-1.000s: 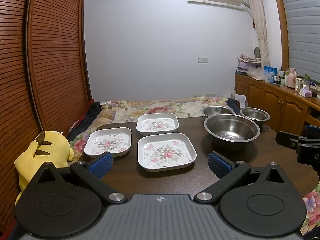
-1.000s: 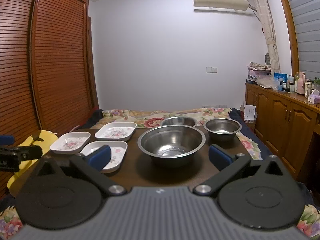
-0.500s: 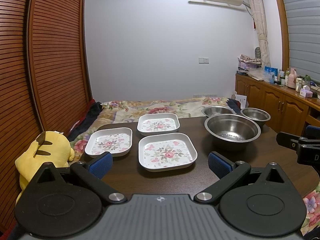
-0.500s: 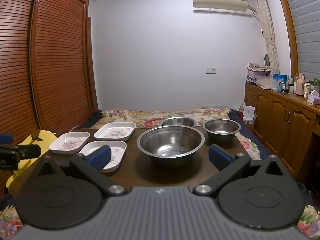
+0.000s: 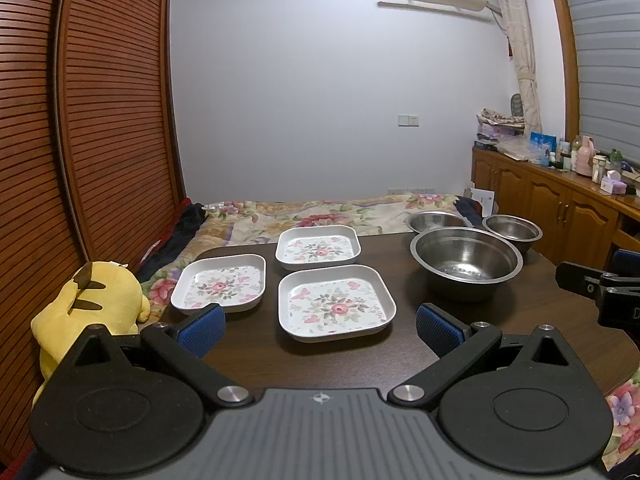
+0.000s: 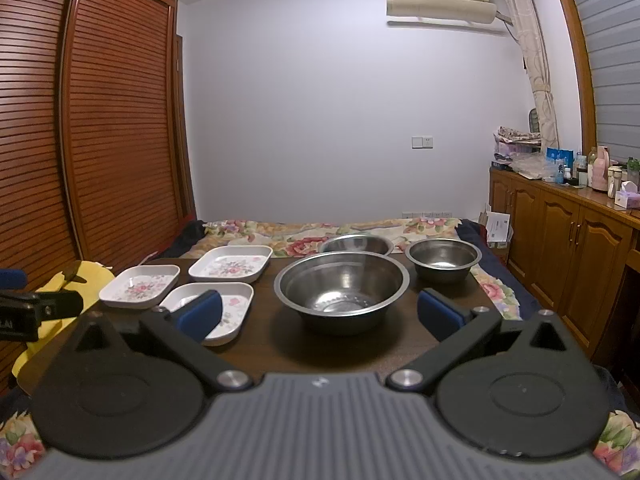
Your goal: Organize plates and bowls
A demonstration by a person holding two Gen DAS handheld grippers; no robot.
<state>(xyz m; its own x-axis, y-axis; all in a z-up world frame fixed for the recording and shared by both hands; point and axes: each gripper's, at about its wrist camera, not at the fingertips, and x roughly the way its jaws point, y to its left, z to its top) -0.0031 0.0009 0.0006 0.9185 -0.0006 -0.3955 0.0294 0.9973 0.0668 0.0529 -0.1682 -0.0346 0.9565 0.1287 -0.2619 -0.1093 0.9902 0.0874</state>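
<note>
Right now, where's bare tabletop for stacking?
Free: dark wooden table strip before the nearest white floral square plate, and the lane between it and the large steel bowl. Crowded: three plates left, three bowls far right.

1. Ahead-left of my right gripper [image 6: 320, 312], three plates [image 5: 337, 305] sit on the table [image 5: 400, 344].
2. Straight ahead: large bowl [image 6: 344, 285]; two smaller bowls [image 6: 443, 258] behind it.

The only legible marks are fragments of white lettering on the black gripper bodies: the letters "LAI" on the left gripper [image 6: 16, 322] at the edge of the right wrist view, and a lone "D" on the right gripper [image 5: 624, 312] at the edge of the left wrist view.
</note>
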